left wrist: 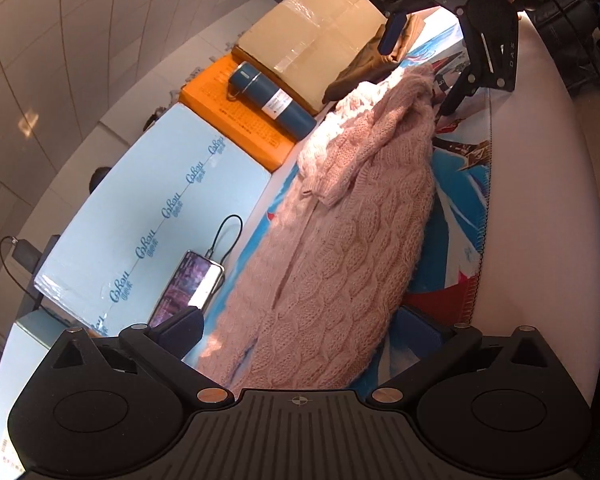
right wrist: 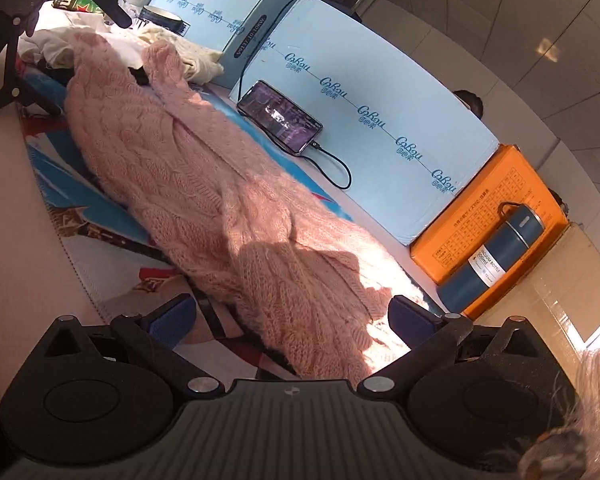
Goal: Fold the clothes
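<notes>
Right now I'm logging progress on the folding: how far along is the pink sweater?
Partly done: the pink sweater lies lengthwise on the printed mat, sides apparently folded inward. In hand: nothing; the left gripper and right gripper straddle its ends, jaws open. Left: folding it end to end.

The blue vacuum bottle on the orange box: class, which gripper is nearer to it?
Right. The right gripper sits at the sweater end beside the vacuum bottle; the left gripper holds the far end.

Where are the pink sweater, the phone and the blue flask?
pink sweater (left wrist: 340, 248), left wrist view, middle of knit body.
phone (right wrist: 280, 117), right wrist view, centre of screen.
blue flask (left wrist: 272, 94), left wrist view, its side.
</notes>
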`<state>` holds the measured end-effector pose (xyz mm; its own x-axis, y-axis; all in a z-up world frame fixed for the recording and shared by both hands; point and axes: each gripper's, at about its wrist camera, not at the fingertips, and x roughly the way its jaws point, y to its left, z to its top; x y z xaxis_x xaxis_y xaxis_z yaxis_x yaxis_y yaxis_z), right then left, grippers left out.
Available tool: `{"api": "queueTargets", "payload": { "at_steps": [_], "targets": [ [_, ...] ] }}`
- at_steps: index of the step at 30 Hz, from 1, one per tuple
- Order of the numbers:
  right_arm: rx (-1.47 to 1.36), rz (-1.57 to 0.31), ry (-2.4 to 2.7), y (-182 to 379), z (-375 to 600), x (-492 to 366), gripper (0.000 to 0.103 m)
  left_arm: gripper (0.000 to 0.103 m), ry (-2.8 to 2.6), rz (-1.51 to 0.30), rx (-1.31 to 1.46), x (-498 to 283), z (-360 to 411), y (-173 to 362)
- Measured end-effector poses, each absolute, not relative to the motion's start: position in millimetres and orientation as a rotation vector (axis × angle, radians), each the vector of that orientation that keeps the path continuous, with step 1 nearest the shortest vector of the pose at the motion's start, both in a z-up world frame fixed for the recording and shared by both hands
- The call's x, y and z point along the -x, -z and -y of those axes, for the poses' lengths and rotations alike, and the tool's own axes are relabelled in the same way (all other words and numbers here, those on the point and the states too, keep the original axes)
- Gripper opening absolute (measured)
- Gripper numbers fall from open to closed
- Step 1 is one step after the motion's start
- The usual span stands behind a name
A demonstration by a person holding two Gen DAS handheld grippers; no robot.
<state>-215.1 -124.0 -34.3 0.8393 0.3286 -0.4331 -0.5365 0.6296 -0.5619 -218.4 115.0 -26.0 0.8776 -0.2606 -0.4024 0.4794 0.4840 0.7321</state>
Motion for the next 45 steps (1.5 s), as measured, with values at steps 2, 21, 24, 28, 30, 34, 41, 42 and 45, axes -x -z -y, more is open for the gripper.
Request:
{"api": "queueTargets", "payload": {
  "at_steps": [2,21,24,28,30,34,41,42,45],
  "targets": [
    [0.744,-0.286,-0.527,34.6,112.0,212.5,0.103,0.103,0.457,-0.247,-0.950,217.2,-115.2,25.8],
    [0.520,-0.210,-0.560,14.7,89.0,183.2,0.103,0.103,0.417,-0.271,-0.804,183.7,-117.5,25.1],
    [0.629,-0.225,-0.529,24.4,93.7,191.3,0.103,0.103,0.270,-0.293,-0.790,177.3,-137.5,25.6],
    [0.731,-0.238,-0.462,35.3,107.0,201.0,0.103,0.103,0.190,-0.324,-0.605,169.5,-165.8,15.8],
    [0.745,-0.227,-0.439,36.3,115.3,203.9,0.103,0.103,0.171,-0.340,-0.534,167.2,-174.7,12.1],
    [0.793,-0.184,-0.425,40.0,123.7,212.3,0.099,0.103,0.189,-0.399,-0.487,165.3,-181.2,11.0],
    [0.775,-0.293,-0.539,41.5,125.7,207.3,0.026,0.033,0.219,-0.489,-0.424,156.9,-189.2,18.9],
    [0.687,-0.321,-0.585,35.9,132.7,199.0,0.025,0.027,0.225,-0.482,-0.378,155.6,-193.5,16.2],
    [0.365,-0.385,-0.698,14.8,161.1,165.4,0.020,0.016,0.254,-0.454,-0.208,148.7,-207.3,5.0]
  ]
}}
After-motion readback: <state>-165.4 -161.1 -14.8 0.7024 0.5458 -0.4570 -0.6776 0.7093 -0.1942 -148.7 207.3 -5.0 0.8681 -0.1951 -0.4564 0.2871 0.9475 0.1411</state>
